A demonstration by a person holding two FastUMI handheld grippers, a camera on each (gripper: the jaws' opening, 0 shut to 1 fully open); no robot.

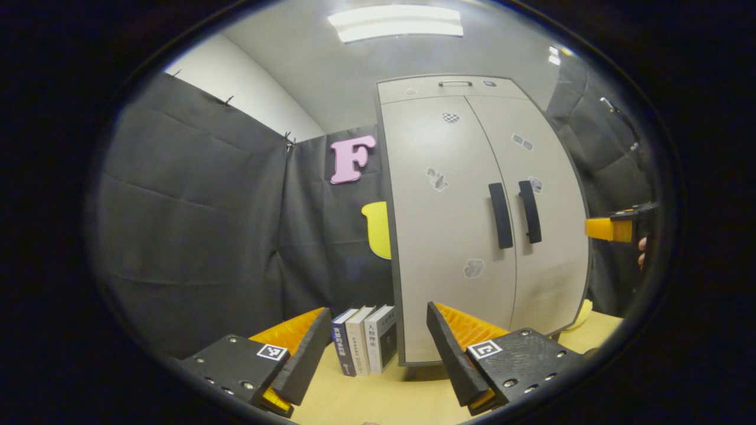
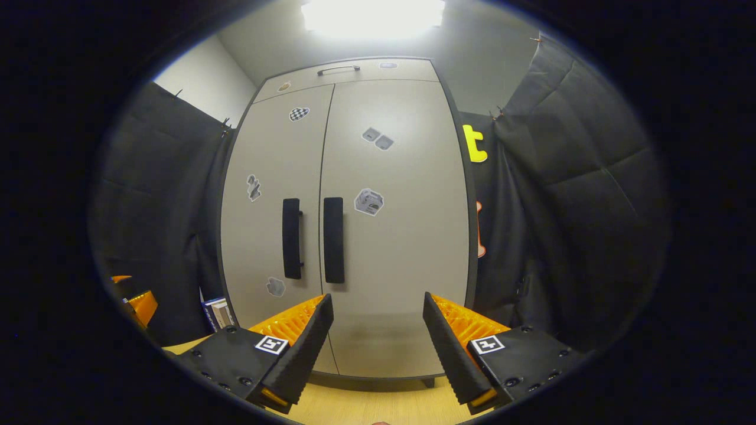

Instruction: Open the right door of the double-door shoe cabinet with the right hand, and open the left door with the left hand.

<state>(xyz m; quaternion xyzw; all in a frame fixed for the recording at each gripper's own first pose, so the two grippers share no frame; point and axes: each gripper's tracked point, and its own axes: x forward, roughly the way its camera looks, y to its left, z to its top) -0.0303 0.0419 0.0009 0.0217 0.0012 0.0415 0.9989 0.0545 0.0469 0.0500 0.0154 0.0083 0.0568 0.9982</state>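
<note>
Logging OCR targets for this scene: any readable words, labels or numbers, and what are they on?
None can be quoted.
Book spines: printed characters, too small and blurred to read.
Door stickers: small pictures, no legible text.
Square code tags: black-and-white patterns, not words.

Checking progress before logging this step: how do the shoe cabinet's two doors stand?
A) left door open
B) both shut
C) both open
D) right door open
B: the left door and right door sit flush, handles side by side, with the right tool open in front.
</note>
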